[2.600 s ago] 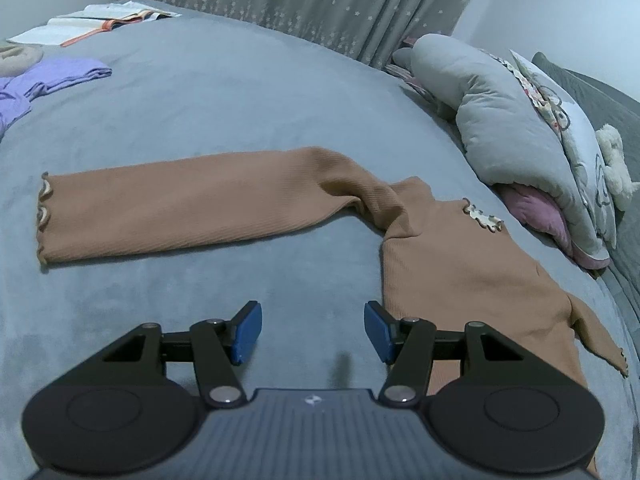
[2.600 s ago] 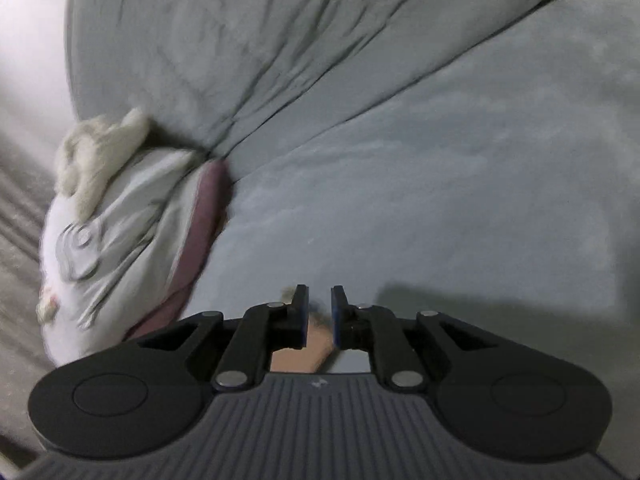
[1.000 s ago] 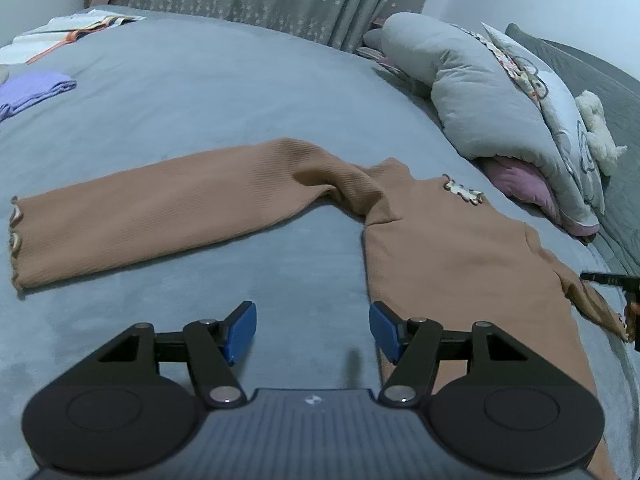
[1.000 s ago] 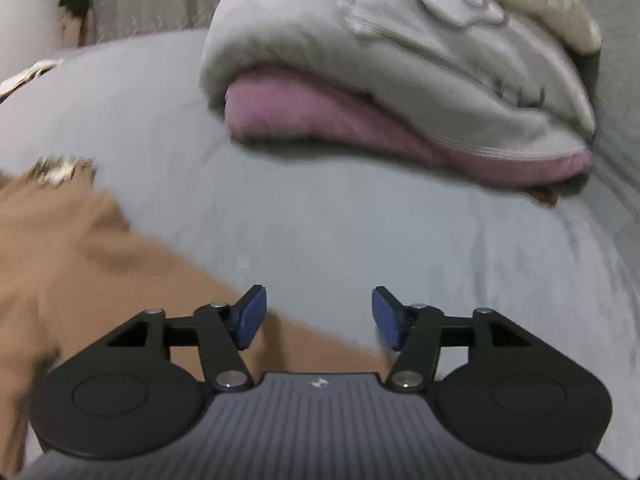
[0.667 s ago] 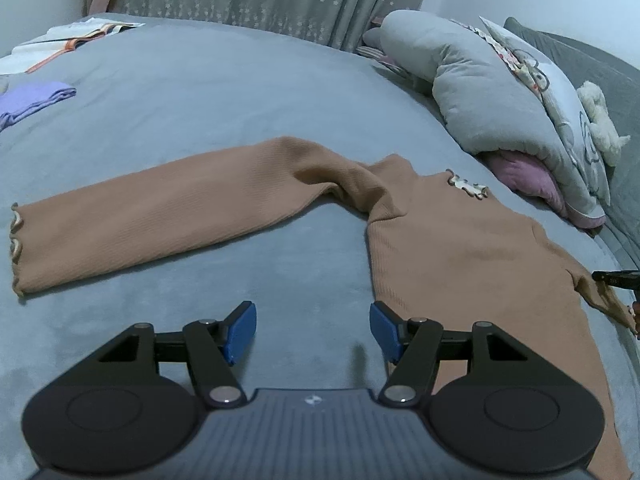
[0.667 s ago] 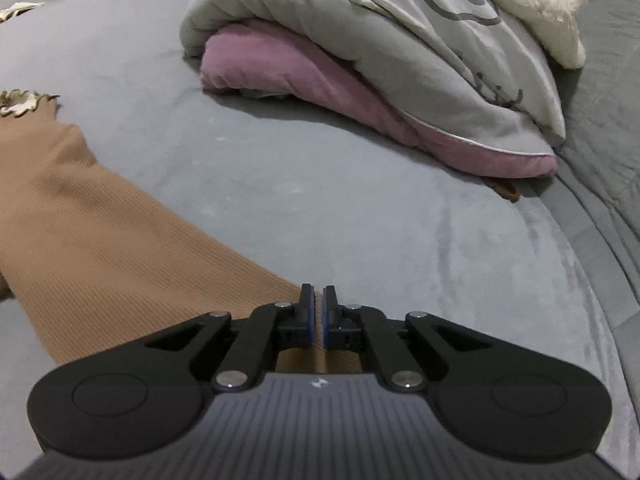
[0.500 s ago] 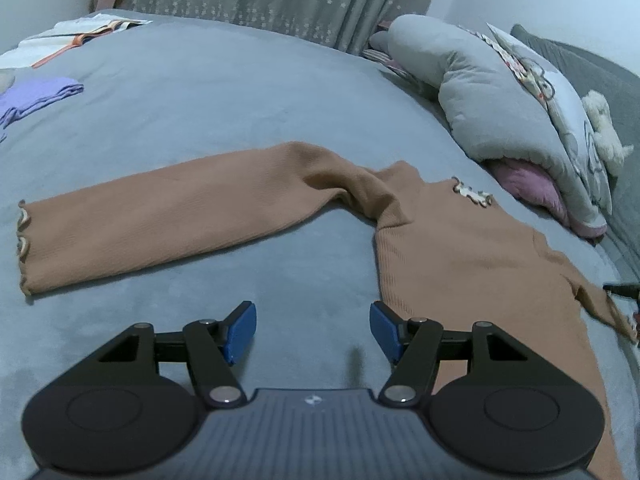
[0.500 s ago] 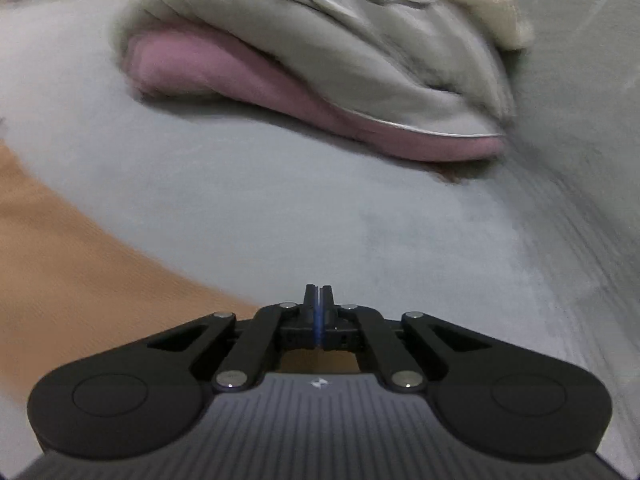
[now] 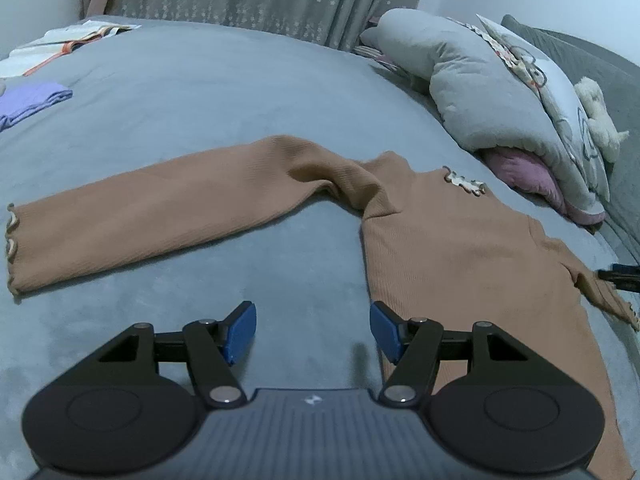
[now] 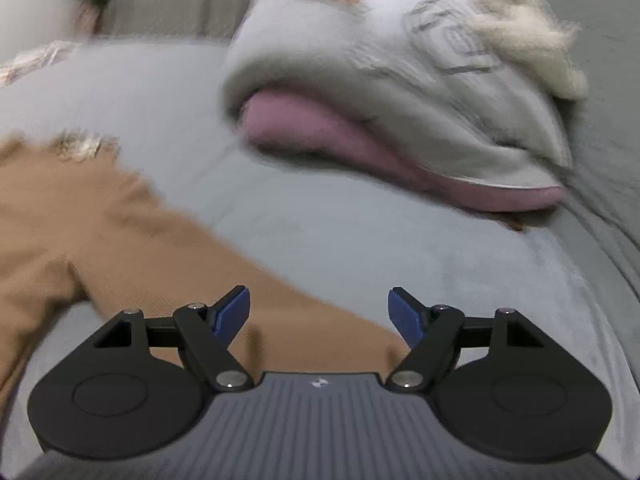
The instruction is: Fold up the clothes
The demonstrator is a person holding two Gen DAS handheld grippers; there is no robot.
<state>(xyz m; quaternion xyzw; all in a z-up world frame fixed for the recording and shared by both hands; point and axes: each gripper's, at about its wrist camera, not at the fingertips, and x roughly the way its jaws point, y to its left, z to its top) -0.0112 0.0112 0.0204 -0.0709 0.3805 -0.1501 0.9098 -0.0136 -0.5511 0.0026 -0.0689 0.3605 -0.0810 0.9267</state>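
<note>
— Lying flat on the bed (image 9: 280,92), the sweater (image 9: 460,248) runs its long sleeve (image 9: 160,216) ahead-left of the left gripper (image 9: 312,332), whose jaws gape, holding nothing.

— And the right gripper (image 10: 319,314)?

— Spread wide too, empty, directly over the short-lying sleeve (image 10: 280,312), so it is nearer.

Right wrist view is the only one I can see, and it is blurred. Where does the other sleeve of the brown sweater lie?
Observer: The other sleeve lies flat on the bed, stretched straight out from the sweater toward the left side of the left wrist view.
Operator: Does the left gripper hold something?
Observer: No. The left gripper is open and empty, over bare bed beside the sweater's body.
Operator: Is any other garment on the bed?
Observer: Yes, a purple garment lies at the far left, apart from the sweater.
</note>
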